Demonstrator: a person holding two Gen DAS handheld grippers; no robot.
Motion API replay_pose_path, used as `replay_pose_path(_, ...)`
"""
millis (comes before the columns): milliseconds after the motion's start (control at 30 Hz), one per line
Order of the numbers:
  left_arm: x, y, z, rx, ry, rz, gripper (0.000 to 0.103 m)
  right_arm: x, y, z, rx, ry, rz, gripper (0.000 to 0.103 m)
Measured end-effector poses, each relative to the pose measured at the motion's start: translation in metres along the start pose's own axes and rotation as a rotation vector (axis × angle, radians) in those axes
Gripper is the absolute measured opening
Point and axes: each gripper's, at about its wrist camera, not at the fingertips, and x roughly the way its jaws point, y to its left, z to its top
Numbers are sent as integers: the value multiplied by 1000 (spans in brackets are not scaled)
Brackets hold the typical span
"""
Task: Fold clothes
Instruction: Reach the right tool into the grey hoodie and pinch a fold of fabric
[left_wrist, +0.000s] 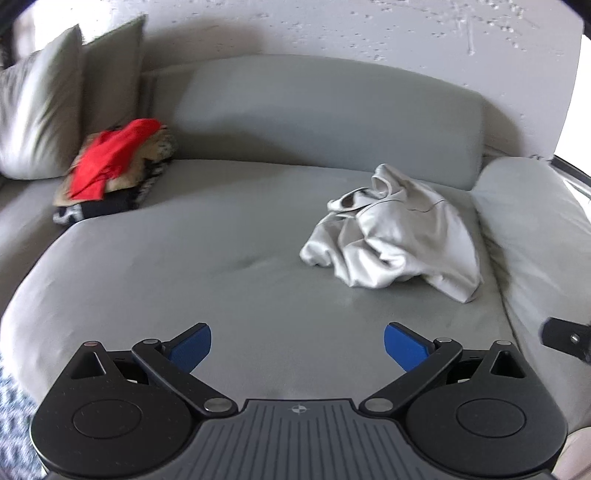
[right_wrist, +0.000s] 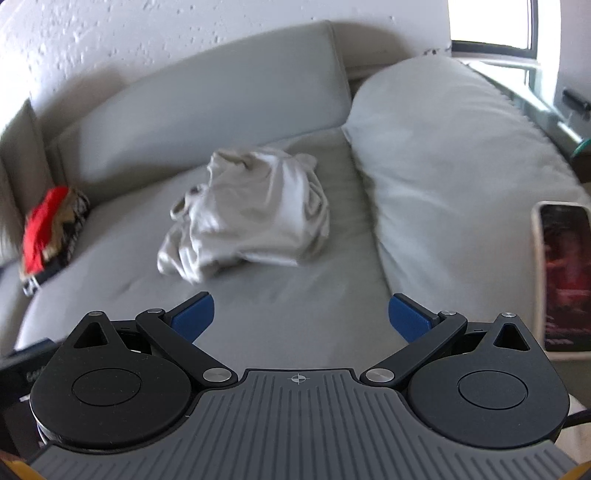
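A crumpled pale grey garment (left_wrist: 399, 232) (right_wrist: 251, 214) lies in a heap on the grey sofa seat (left_wrist: 221, 258) (right_wrist: 288, 288), close to the right armrest. My left gripper (left_wrist: 297, 347) hovers open over the seat's front part, well short of the garment and to its left. My right gripper (right_wrist: 301, 319) is also open, nothing between its blue pads, with the heap ahead and slightly left. A stack of clothes topped by a red piece (left_wrist: 110, 158) (right_wrist: 44, 229) rests at the seat's far left.
Two grey pillows (left_wrist: 55, 103) lean at the back left. The backrest cushion (left_wrist: 332, 118) runs behind the seat. A padded armrest (right_wrist: 461, 177) bounds the right side, with a phone (right_wrist: 565, 273) on it. A window (right_wrist: 491, 26) is at the far right.
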Motion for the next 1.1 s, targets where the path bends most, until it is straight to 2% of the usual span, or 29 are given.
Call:
replay_pose_path(100,13,1,9,0,11,0,102,18,-5,9,47,-56,48,103)
replay_pose_path(200,33,1,17,4,85,35,102,38,-6,19,69,-88,66,103)
replay_pose_path(300,51,2,20,37,116,45,102,63,2,33,14,-84,47,103)
replay_pose_path(400,63,8,32,-20,99,16,100,87,19,51,-70,-53,67,103)
replay_pose_path(533,82,17,56,-112,63,57,78,122,36,75,-87,14,111,96)
replay_pose_path(600,95,21,65,-128,94,57,74,136,42,79,-101,45,82,87)
replay_pose_path(667,104,24,69,-137,119,52,64,147,43,81,-111,84,55,80)
replay_pose_path(700,106,25,69,-138,126,46,60,150,43,81,-117,100,40,78)
replay_pose_path(733,109,26,70,-138,133,40,51,152,43,80,-125,107,27,78)
replay_pose_path(767,112,28,70,-139,139,34,47,151,42,78,-135,105,20,78)
replay_pose_path(967,114,31,66,-163,115,2,45,135,28,73,-166,82,16,79)
replay_pose_path(1000,113,30,65,-154,113,8,40,133,25,74,-171,80,17,79)
replay_pose_path(1033,111,29,65,-149,108,13,26,133,22,76,-170,86,24,79)
replay_pose_path(1100,107,26,64,-139,96,22,14,135,17,79,-168,100,40,77)
